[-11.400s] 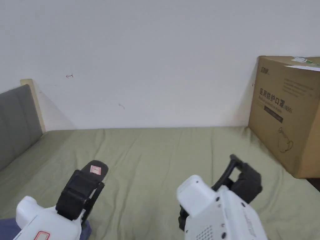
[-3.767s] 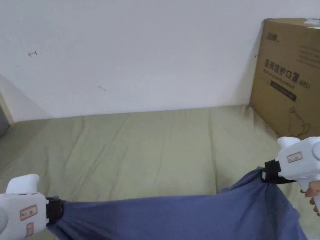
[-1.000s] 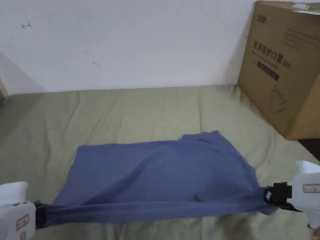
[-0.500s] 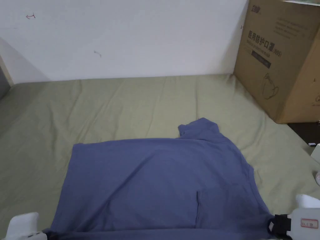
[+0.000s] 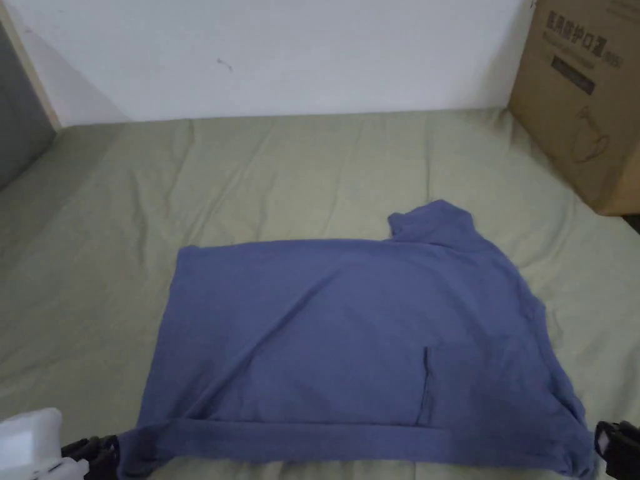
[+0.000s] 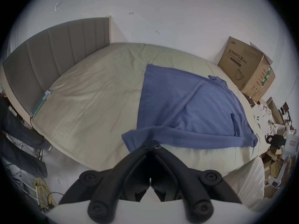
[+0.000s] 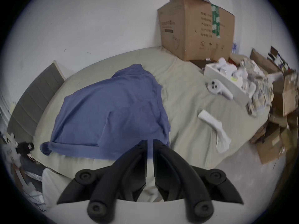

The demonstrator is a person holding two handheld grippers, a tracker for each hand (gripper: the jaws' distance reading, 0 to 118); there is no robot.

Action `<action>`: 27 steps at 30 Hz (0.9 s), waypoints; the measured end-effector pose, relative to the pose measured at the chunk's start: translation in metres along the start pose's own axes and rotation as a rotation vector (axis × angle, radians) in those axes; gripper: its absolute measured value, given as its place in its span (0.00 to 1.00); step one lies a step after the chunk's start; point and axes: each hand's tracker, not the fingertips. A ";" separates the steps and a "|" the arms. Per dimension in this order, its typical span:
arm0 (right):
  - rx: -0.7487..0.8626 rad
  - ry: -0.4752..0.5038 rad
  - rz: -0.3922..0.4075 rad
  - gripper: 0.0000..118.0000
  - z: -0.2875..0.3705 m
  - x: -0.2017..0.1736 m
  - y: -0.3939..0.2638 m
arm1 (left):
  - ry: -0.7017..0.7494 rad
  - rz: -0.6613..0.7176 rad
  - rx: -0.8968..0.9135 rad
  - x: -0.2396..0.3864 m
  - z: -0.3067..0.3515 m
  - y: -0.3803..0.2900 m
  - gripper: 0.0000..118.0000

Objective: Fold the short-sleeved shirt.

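Olive-green bedsheet, softly creased, covers the mattress below a white wall; the blue short-sleeved shirt lies spread on it, its near edge rolled into a narrow band along the bed's front. From the head view only the tips of both tools peek in at the bottom corners. Left gripper view shows its black jaws closed together, pinching the shirt's near corner, with the grey padded headboard beyond. Right gripper view shows jaws parted by a thin slit, released just short of the hem, plus a cardboard box and a white sock.
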 end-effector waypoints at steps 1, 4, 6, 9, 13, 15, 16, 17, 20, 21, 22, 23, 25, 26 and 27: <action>-0.021 0.046 -0.010 0.01 -0.001 0.000 -0.005 | -0.001 0.003 -0.014 -0.002 -0.001 -0.003 0.00; -0.036 0.033 -0.031 0.01 -0.009 -0.002 -0.019 | -0.002 0.026 -0.032 -0.008 -0.007 -0.008 0.00; -0.064 0.030 -0.044 0.01 -0.015 0.000 -0.020 | 0.001 0.017 -0.036 -0.013 -0.017 -0.006 0.08; -0.076 0.038 -0.043 0.01 -0.018 0.001 -0.019 | 0.044 0.000 -0.055 -0.017 -0.038 0.001 0.61; -0.089 0.022 -0.033 0.01 -0.023 0.003 -0.017 | 0.037 0.042 -0.125 -0.025 -0.075 0.007 0.68; -0.102 0.020 -0.050 0.01 -0.026 0.006 -0.018 | 0.033 0.070 -0.169 -0.029 -0.094 0.009 0.47; -0.108 0.015 -0.053 0.01 -0.027 0.007 -0.019 | 0.012 0.091 -0.186 -0.030 -0.099 0.008 0.23; -0.114 0.009 -0.051 0.01 -0.030 0.011 -0.020 | -0.018 0.102 -0.192 -0.031 -0.103 0.006 0.05; -0.129 0.001 -0.034 0.03 -0.035 0.014 -0.023 | -0.036 0.118 -0.217 -0.027 -0.110 0.001 0.04; -0.131 0.000 -0.029 0.15 -0.036 0.015 -0.023 | -0.015 0.092 -0.206 -0.024 -0.108 0.001 0.04; -0.130 -0.014 -0.025 0.37 -0.038 0.014 -0.021 | -0.015 0.083 -0.197 -0.022 -0.106 0.003 0.04; -0.120 -0.034 0.002 0.61 -0.039 0.014 -0.018 | -0.020 0.080 -0.193 -0.022 -0.102 0.006 0.04; -0.114 -0.067 0.074 0.73 -0.046 0.013 -0.011 | -0.022 0.074 -0.191 -0.021 -0.099 0.010 0.04; -0.118 -0.073 0.103 0.73 -0.049 0.013 -0.007 | -0.020 0.067 -0.187 -0.021 -0.098 0.012 0.04; -0.098 -0.067 0.110 0.73 -0.052 0.013 -0.003 | -0.018 0.064 -0.185 -0.021 -0.097 0.013 0.04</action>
